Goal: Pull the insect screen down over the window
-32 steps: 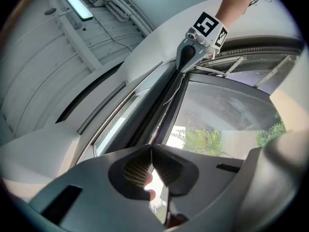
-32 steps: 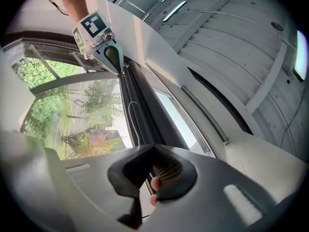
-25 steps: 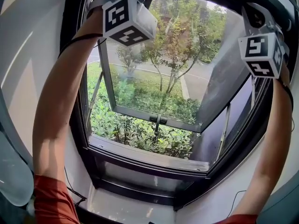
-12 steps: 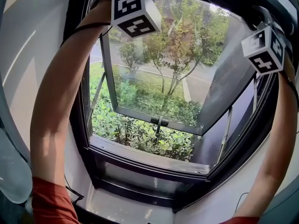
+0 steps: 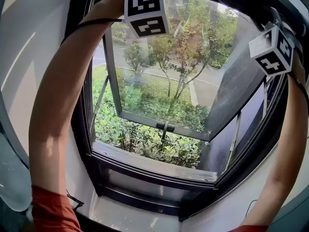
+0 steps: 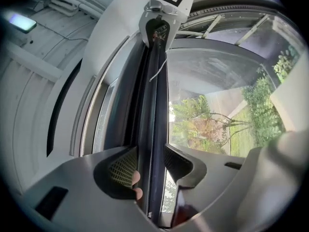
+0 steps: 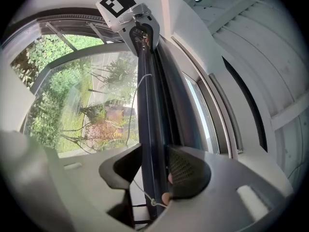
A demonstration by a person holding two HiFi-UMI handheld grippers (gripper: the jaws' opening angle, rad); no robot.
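The insect screen's dark pull bar runs along the top of the window frame and is rolled up there. My left gripper straddles the bar near one end. Its jaws are opening, with a gap beside each pad. My right gripper straddles the same bar near the other end, jaws apart and not pressing. A thin white cord hangs by the right jaws. In the head view only the marker cubes of the left gripper and right gripper show, raised to the window's top.
The glass sash is swung outward with its handle at the bottom edge; trees and shrubs lie beyond. The dark sill is below. Both of the person's bare arms reach up along the frame sides. White wall flanks the opening.
In the head view the left gripper's cube has shifted right and a little upward. The right cube has edged up and outward. The window looks the same.
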